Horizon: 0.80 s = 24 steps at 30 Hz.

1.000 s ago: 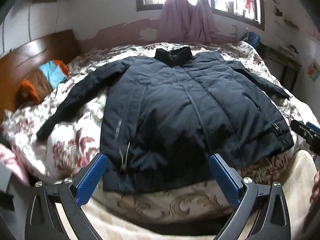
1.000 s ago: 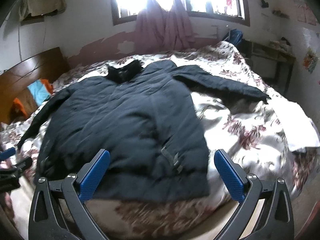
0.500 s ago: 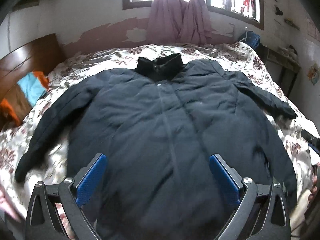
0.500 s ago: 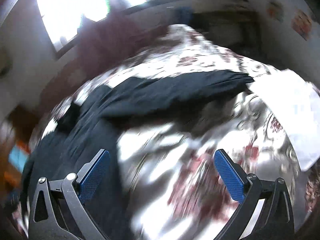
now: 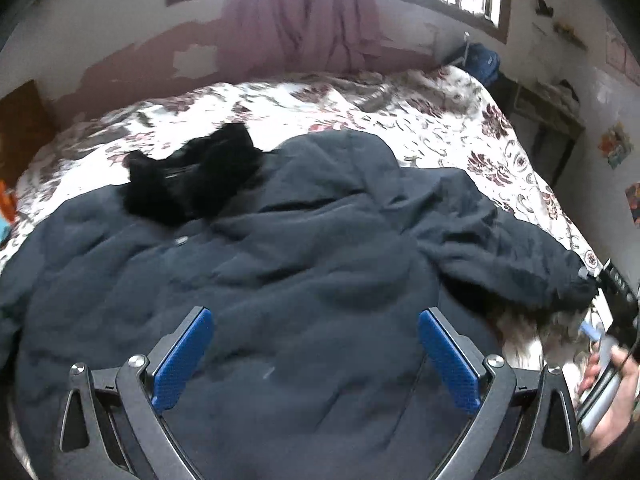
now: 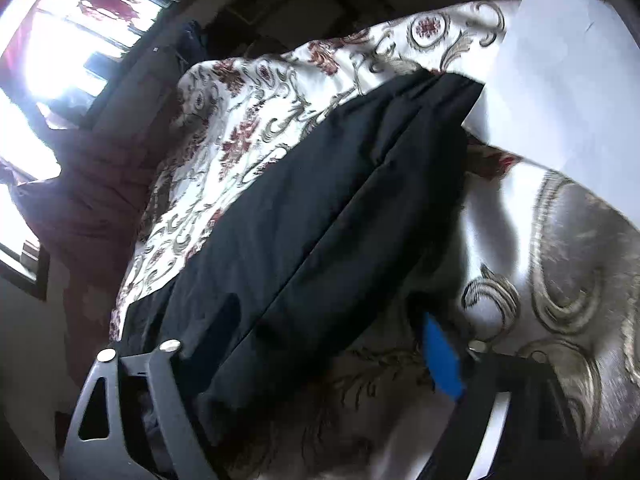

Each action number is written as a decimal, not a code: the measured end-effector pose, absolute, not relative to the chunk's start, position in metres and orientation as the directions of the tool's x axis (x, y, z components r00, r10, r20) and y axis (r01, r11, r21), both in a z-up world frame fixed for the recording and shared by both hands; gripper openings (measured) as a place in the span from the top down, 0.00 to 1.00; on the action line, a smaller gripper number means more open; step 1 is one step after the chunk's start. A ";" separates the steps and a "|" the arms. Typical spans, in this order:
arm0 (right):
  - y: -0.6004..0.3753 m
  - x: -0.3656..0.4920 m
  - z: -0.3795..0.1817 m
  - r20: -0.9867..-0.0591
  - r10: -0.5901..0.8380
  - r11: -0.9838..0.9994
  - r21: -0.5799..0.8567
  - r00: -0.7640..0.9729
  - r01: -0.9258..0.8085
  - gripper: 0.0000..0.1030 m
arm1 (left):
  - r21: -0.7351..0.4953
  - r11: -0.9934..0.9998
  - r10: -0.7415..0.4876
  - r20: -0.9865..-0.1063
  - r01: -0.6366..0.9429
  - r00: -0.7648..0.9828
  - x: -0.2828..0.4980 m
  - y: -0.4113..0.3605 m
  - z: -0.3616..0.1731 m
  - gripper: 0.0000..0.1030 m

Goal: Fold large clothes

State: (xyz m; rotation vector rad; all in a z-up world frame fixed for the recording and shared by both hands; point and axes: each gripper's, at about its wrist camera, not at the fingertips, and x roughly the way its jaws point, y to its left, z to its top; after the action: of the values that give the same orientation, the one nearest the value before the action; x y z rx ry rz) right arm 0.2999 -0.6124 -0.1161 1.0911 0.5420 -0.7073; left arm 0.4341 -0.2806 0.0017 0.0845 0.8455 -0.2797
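Observation:
A large dark navy padded jacket [image 5: 280, 272] lies front-up on a floral bedspread [image 5: 400, 108], black collar [image 5: 192, 172] toward the far side. My left gripper [image 5: 316, 356] is open and empty, hovering low over the jacket's body. The jacket's right sleeve [image 6: 320, 208] stretches toward the bed's edge. In the right wrist view the sleeve lies between the jaws of my right gripper [image 6: 304, 352], which is still spread open around it; the left finger is hidden behind the cloth. In the left wrist view the right gripper [image 5: 612, 300] shows at the sleeve's cuff.
A white sheet [image 6: 560, 80] lies on the bed just beyond the sleeve's cuff. A pink curtain [image 5: 304, 16] hangs under the window. A dark side table [image 5: 552, 120] stands at the bed's right. A wooden headboard [image 5: 20, 120] is at the left.
My left gripper moved forward over the jacket, toward the collar. My right gripper swung right and dropped down onto the right sleeve, which now lies between its fingers.

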 end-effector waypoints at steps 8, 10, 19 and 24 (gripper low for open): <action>-0.624 0.300 -0.115 -0.635 -0.242 0.258 0.687 0.733 0.680 0.80 | -0.056 0.953 -0.222 -0.800 0.298 0.558 0.479 -0.336 -0.036 0.00; -0.622 0.295 -0.108 -0.617 -0.241 0.279 0.695 0.749 0.662 0.88 | -0.018 0.952 -0.188 -0.822 0.306 0.537 0.481 -0.345 -0.050 0.00; -0.584 0.285 -0.015 -0.480 -0.323 0.556 0.601 0.816 0.574 0.92 | -0.111 0.953 -0.239 -0.849 0.284 0.472 0.483 -0.322 -0.048 0.00; -0.521 0.289 0.065 -0.391 -0.352 0.763 0.407 0.851 0.502 0.92 | -0.154 0.945 -0.278 -0.839 0.287 0.467 0.461 -0.277 -0.025 0.01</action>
State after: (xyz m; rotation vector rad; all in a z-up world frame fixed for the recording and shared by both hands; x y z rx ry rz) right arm 0.2887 -0.5207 0.0650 0.5250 0.3018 -0.4720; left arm 0.4607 -0.2767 -0.0248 0.0093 1.0283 -0.3469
